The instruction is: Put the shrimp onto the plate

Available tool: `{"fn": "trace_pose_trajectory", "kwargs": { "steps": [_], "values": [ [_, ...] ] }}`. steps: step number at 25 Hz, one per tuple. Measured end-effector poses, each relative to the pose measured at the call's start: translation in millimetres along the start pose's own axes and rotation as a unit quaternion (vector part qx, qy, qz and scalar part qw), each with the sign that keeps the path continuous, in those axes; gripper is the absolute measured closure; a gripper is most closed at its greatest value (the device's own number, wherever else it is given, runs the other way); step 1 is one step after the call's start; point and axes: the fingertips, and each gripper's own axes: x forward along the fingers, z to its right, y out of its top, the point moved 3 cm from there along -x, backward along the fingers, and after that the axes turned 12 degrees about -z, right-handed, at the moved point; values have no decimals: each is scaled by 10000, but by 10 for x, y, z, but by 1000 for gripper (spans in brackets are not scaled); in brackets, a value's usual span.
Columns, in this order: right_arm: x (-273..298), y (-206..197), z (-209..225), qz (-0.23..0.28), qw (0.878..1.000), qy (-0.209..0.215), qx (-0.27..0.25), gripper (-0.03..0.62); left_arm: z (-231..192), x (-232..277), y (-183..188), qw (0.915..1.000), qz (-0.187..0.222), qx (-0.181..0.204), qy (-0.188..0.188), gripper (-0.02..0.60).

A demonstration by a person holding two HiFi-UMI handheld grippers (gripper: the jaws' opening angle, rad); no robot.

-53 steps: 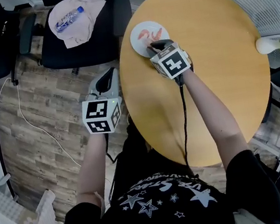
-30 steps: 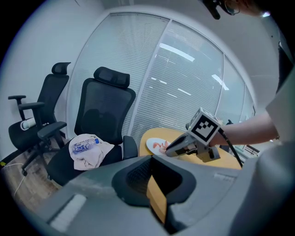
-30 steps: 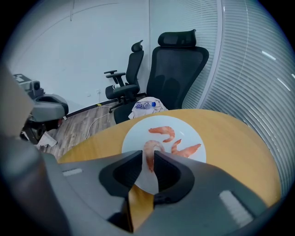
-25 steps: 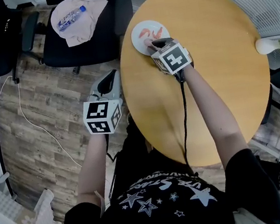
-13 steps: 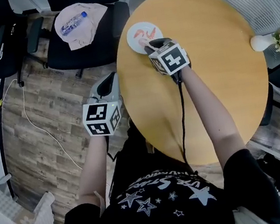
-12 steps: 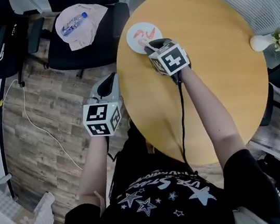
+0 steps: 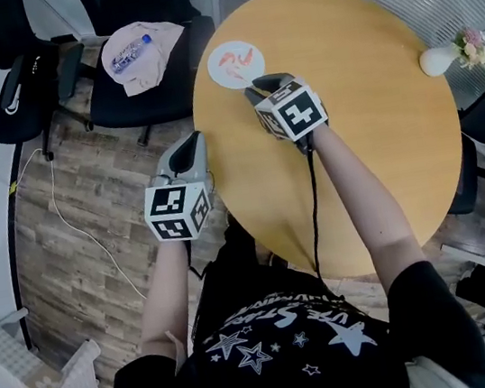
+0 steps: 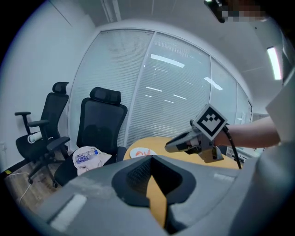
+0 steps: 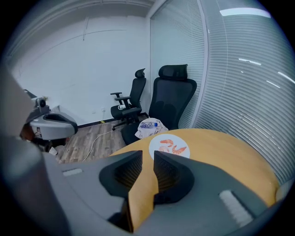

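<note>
R claw [image 7: 255,89] hung over the table [image 7: 361,78], tip just beside the near rim of the white plate [image 7: 255,68], not touching it. In the right gripper view its jaws stood a little spread w/ only bare tabletop showing in the gap, nothing pinched. Shrimp [image 7: 230,58] lay on the plate, orange-red pcs grouped near the middle; from the right gripper view I saw the same plate [image 9: 159,138] ahead of the tips w/ the shrimp [image 9: 174,148] on it. L claw [image 7: 189,147] was off the table edge, over the wood floor [image 7: 96,248], well apart from the plate. In the left gripper view its tips were pressed together, empty. Black chair [image 7: 163,96] stood by the table's far-left side w/ a cloth [image 7: 150,39] and a water bottle [image 7: 129,55] on the seat. Small vase of flowers [image 7: 440,58] sat at the table's right edge.
</note>
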Motion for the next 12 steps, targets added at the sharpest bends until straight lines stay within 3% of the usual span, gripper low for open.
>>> {"fn": "trace_pose_trajectory", "kwargs": {
  "steps": [12],
  "values": [
    [-721, -555, -285, 377, 9992, 8, 165, 523, 635, -411, -104, 9996, 224, 195, -7, 580]
  ]
}}
